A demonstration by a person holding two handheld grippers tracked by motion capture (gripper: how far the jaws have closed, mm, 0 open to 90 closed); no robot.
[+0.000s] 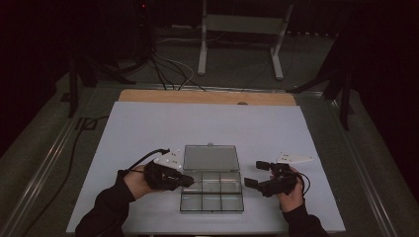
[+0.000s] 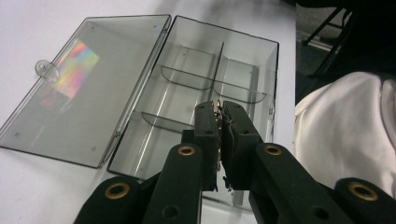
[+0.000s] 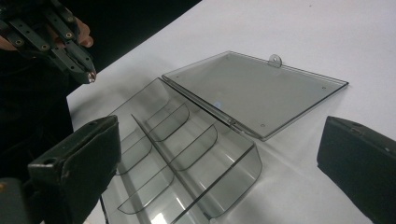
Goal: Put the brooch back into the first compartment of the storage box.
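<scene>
High view: left claw [image 1: 188,180], clamped on a small brownish item, hovers over the open organizer box [image 1: 212,198]; right claw [image 1: 257,174] waits beside the box, agape and empty. Next: release into a compartment.

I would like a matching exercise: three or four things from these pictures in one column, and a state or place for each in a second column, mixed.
Things:
1. left claw
2. right claw
3. lid of the clear box
4. divided tray of the clear box

States:
A. jaws wide apart, nothing between them
B. lies flat open on the white table
C. jaws closed on a small brownish bit, over the box
D. empty compartments, between the two hands

Pairs: 1-C, 2-A, 3-B, 4-D
</scene>
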